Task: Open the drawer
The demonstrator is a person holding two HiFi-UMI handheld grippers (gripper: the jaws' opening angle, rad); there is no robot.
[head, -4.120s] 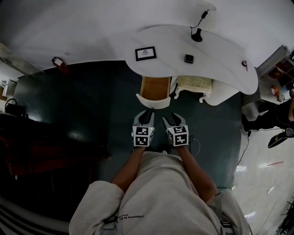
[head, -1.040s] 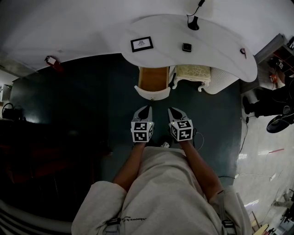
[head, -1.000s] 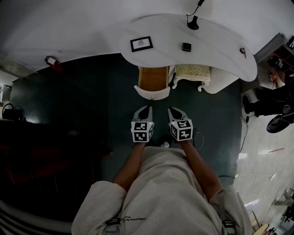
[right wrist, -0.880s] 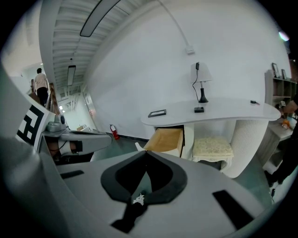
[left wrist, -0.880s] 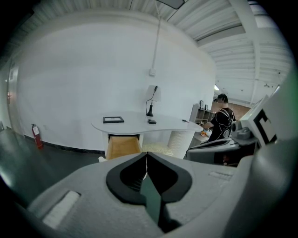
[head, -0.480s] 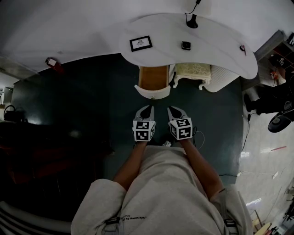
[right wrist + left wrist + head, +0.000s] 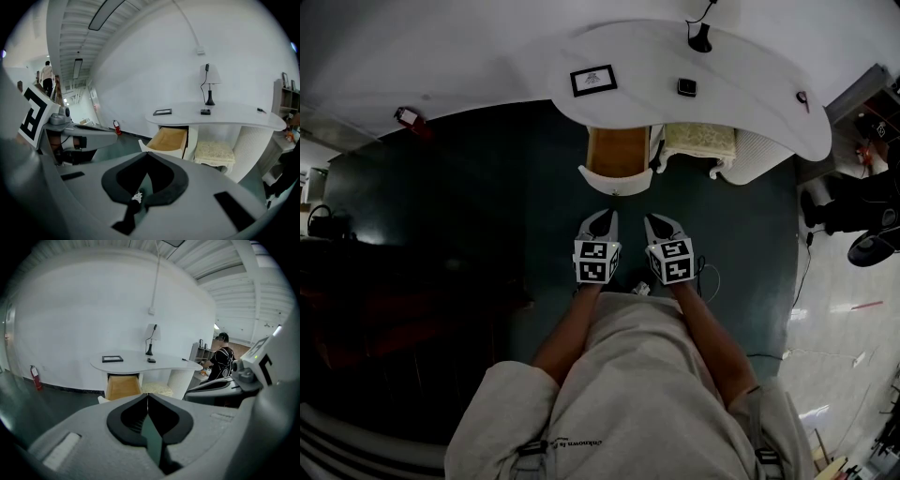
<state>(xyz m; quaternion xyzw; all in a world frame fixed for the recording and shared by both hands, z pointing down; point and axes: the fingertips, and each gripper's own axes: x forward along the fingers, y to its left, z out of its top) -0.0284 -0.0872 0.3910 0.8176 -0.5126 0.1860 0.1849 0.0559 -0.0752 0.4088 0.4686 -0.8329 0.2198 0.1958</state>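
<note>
The drawer [image 7: 618,153] stands pulled out from under the white curved desk [image 7: 741,89]. Its wooden inside shows, and its white front [image 7: 617,180] faces me. Both grippers hover over the dark floor a short way in front of it, touching nothing. My left gripper [image 7: 603,217] is shut and empty, and so is my right gripper [image 7: 657,221] beside it. In the left gripper view the drawer [image 7: 123,386] lies ahead beyond the closed left gripper [image 7: 147,397]. In the right gripper view the drawer [image 7: 171,138] shows past the closed right gripper [image 7: 147,155].
On the desk stand a picture frame [image 7: 592,80], a small black item [image 7: 686,87] and a lamp [image 7: 700,39]. A cushioned stool [image 7: 699,142] sits right of the drawer. A red fire extinguisher [image 7: 411,117] is far left. A person [image 7: 853,211] is at the right.
The drawer is open in every frame. Since the oldest frame the grippers stand slightly further back from its front. Over the last second only the head view shifted a little.
</note>
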